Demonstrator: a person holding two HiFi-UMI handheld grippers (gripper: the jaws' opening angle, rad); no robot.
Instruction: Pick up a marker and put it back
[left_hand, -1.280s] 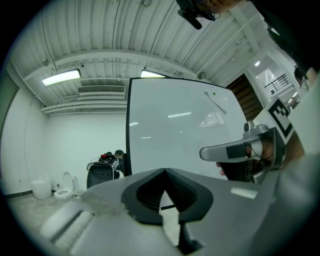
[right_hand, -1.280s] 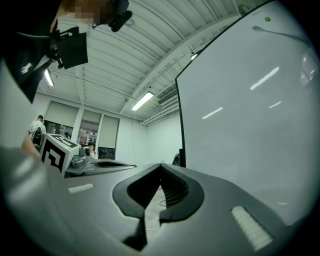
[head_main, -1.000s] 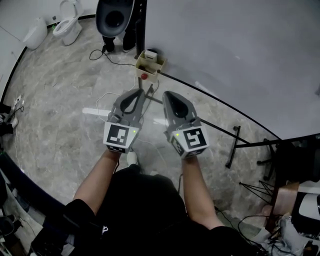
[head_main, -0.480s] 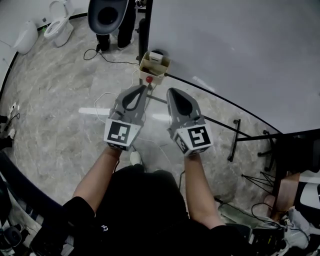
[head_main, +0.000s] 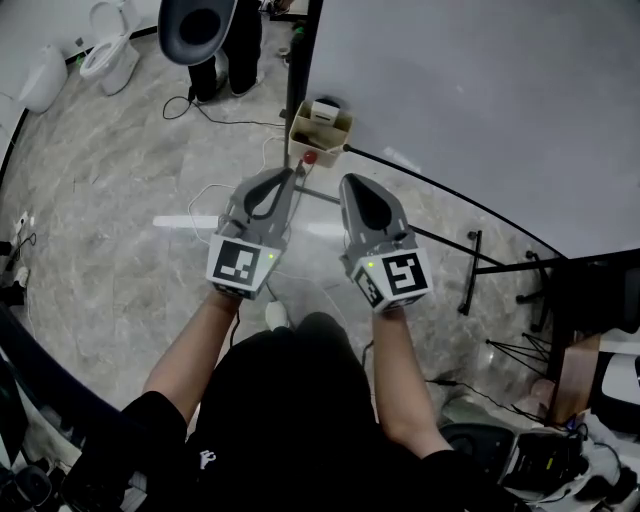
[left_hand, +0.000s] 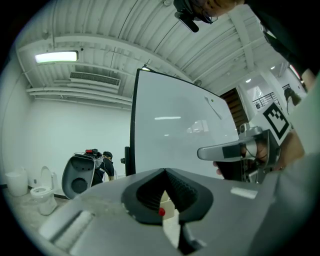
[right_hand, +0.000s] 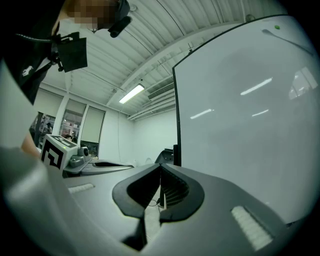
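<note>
Marker (head_main: 310, 157), red end, at tan box (head_main: 322, 132)

Left gripper (left_hand: 165, 172): jaws meet tip to tip, nothing clamped; dark ribbed pads ring a hollow
Through the hollow: small red dot (left_hand: 161, 212) against a pale box (left_hand: 171, 205)
Whiteboard (left_hand: 175, 135): upright ahead; black edge on its left
Right gripper (left_hand: 206, 152): at right; its marker cube (left_hand: 276, 116) higher up
Far left: toilet (left_hand: 42, 192); grey shell (left_hand: 77, 181), a person (left_hand: 106, 164) beside it; ceiling lamp (left_hand: 56, 57) lit

Left gripper (head_main: 285, 182), right gripper (head_main: 352, 184) side by side — jaws closed, empty.
</note>
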